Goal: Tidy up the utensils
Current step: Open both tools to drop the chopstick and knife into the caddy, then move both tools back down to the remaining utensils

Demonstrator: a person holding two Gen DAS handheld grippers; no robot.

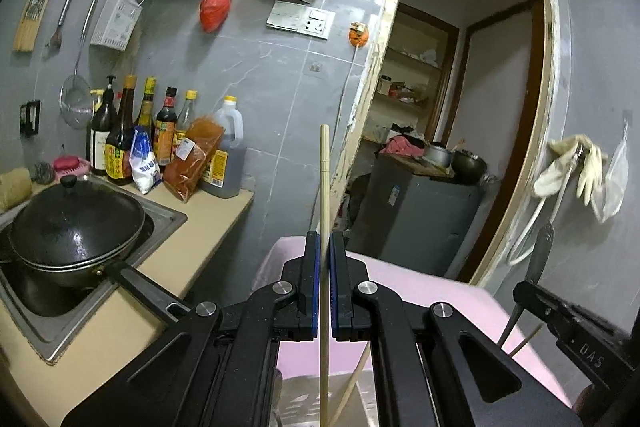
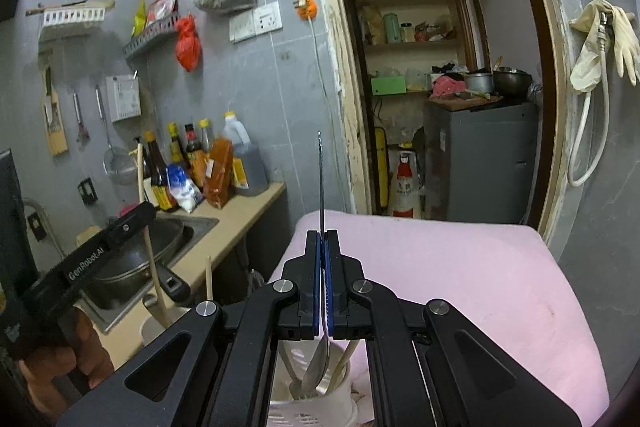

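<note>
Pale wooden chopstick [image 1: 325, 187] between blue pads of the black left gripper [image 1: 324, 287]; silver metal spoon [image 2: 321, 179] in the black right gripper [image 2: 322, 287]; pink cloth-covered surface [image 2: 460, 267]; white slotted plastic holder [image 2: 312, 403].

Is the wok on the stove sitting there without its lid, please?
No, a black domed lid with a knob covers the wok in the left wrist view.

Both grippers are being held tilted slightly downward, jaws clamped: the left gripper [image 1: 324, 287], the right gripper [image 2: 322, 287].

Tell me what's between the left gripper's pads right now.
A wooden chopstick stands upright, clamped between the left gripper pads, seen in the left wrist view.
</note>
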